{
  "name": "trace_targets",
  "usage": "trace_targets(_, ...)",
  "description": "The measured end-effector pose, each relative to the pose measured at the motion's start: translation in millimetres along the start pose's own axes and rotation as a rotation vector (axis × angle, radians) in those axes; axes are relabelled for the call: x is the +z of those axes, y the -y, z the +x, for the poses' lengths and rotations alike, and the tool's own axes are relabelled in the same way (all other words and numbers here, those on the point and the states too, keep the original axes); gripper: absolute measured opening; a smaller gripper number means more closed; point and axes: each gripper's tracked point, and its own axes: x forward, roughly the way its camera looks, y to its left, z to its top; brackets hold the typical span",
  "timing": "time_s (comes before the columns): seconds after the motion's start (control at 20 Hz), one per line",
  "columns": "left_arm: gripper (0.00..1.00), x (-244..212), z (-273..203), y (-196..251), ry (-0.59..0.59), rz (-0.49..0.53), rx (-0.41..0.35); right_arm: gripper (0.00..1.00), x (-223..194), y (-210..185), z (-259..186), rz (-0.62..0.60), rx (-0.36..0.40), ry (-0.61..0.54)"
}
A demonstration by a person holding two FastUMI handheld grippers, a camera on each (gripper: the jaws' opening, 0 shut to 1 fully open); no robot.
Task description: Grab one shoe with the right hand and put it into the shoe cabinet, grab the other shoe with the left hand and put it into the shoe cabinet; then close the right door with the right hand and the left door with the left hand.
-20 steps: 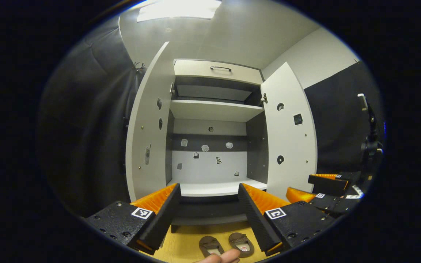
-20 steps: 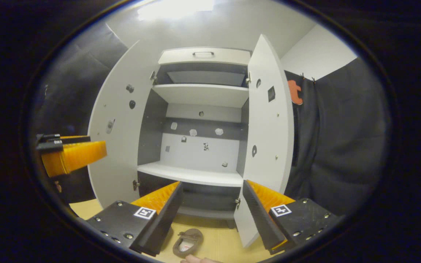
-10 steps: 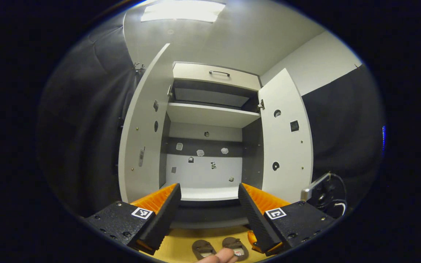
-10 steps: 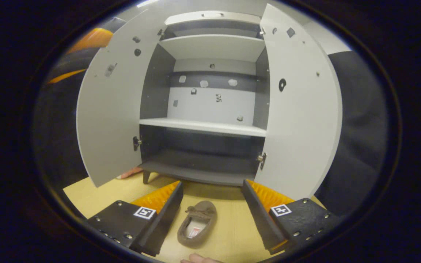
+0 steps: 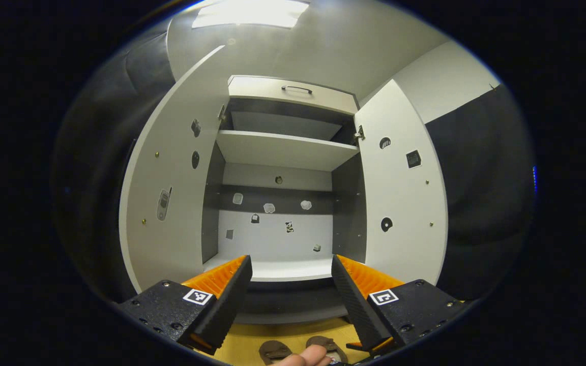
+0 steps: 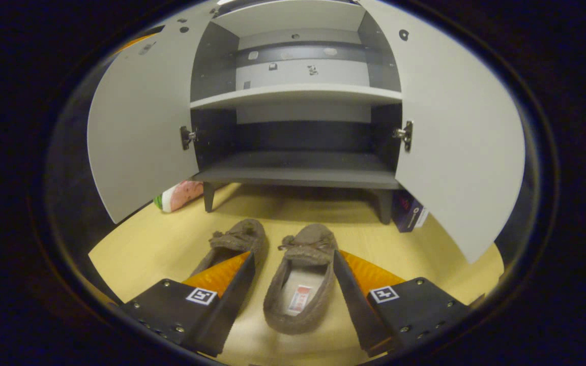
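Observation:
Two brown moccasin shoes lie side by side on the yellow floor before the open shoe cabinet [image 6: 298,173]. My right gripper [image 6: 293,256] is open and low over them, its fingers on either side of the right shoe [image 6: 300,284] without pressing it. The left shoe [image 6: 232,239] is partly hidden behind one finger. My left gripper [image 5: 290,262] is open and empty, held higher and facing the cabinet's middle shelf [image 5: 283,269]. Both shoes [image 5: 274,351] show small at the bottom of the left gripper view, beside a fingertip of a hand [image 5: 308,356].
Both cabinet doors stand wide open: left door [image 6: 140,127], right door [image 6: 456,132]. A watermelon-patterned object [image 6: 178,195] lies by the cabinet's left leg and a dark box [image 6: 409,213] by its right leg. The lower shelves hold nothing.
My right gripper has dropped and tilted down toward the floor until its fingers flank the right shoe. My left gripper has shifted slightly toward the cabinet.

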Motion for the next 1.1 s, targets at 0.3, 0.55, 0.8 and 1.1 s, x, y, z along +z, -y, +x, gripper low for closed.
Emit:
trace_targets(0.3, 0.96, -23, 31, -35, -0.027, 0.019, 0.064, 0.79, -27, -15, 49, 0.063, 0.014, -0.113)
trace_targets(0.55, 0.96, -32, 52, -42, -0.023, 0.044, 0.049, 0.64, -30, 1, 84, 0.091, -0.083, -0.132)
trace_targets(0.8, 0.96, -53, 73, -34, -0.071, 0.063, -0.010, 0.11, -38, -5, 102, 0.140, -0.030, -0.148)
trace_targets(1.1, 0.96, -68, 88, -49, -0.112, 0.060, 0.011, 0.01, -21, -7, 87, 0.152, 0.051, -0.088)
